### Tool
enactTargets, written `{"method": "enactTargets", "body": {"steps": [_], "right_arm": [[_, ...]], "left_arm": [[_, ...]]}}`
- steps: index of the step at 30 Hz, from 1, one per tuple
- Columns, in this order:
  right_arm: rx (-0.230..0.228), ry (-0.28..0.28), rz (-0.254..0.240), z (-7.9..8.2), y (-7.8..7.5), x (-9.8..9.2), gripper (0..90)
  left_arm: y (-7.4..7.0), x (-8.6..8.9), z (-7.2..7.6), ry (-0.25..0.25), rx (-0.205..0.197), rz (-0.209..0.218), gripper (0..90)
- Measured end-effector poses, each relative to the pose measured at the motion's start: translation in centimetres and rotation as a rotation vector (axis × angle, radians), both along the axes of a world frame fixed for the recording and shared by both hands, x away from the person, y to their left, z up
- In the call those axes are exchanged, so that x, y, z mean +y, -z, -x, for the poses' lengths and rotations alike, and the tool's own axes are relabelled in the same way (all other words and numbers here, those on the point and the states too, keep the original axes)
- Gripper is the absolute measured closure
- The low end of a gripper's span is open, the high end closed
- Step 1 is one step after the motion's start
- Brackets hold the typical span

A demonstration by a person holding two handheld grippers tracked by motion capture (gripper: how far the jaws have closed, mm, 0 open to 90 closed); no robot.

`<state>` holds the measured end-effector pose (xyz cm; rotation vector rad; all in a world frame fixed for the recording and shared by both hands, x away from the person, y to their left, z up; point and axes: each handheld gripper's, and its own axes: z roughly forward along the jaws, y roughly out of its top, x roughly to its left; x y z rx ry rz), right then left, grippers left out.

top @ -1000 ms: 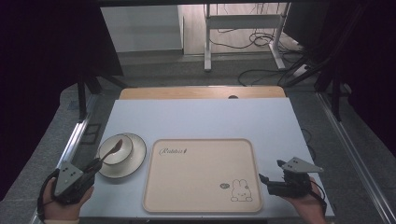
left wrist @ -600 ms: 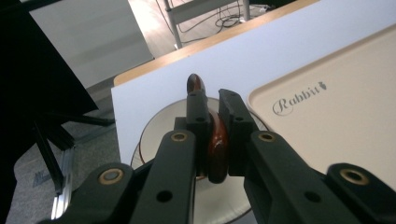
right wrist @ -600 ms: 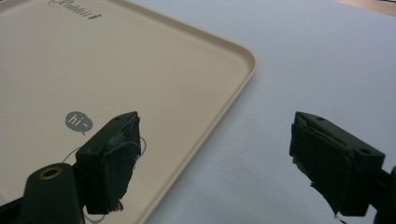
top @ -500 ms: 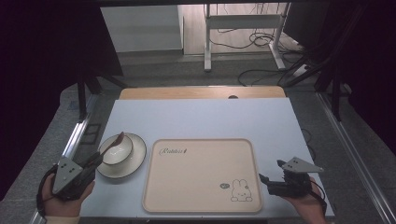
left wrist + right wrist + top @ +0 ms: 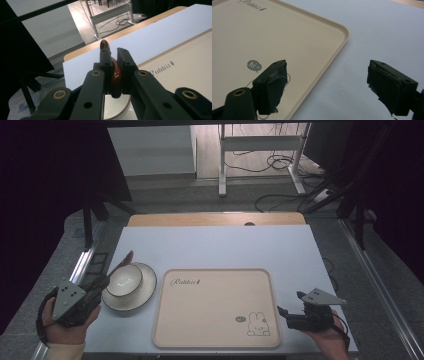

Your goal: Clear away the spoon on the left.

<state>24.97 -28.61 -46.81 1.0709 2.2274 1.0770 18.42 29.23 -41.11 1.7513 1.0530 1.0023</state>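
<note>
The left gripper is sitting at the near left corner of the white surface, its jaws pressed closed on a reddish-brown spoon; the spoon handle is sticking up past the jaw tips, and in the high view it is showing as a pale sliver slanting away above the bowl; the bowl is resting on a plate just left of the tray, with the plate's rim nearly touching the tray's edge; in the left gripper view the plate's white rim with a dark line is lying directly beneath the jaws.

The right gripper is hovering at the near right, its jaws spread wide with nothing between them; its tips are reaching over the tray's right edge beside the drawn rabbit.

Nothing is lying on the tray itself; beyond the surface a wooden strip is running along the far edge, then grey floor with loose cables and white metal legs.

The tray is carrying the cursive word "Rabbit" near its far left corner; a grey speech bubble reading "hi ~" is sitting beside the rabbit.
</note>
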Motion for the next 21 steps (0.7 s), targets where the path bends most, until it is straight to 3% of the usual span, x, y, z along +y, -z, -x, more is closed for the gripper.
{"method": "enactTargets", "body": {"steps": [21], "right_arm": [[-0.001, -0.001, 0.001, 0.0, 0.0, 0.0, 16.8]], "left_arm": [[-1.0, -1.9, -1.3, 0.052, -0.011, 0.002, 84.5]]}}
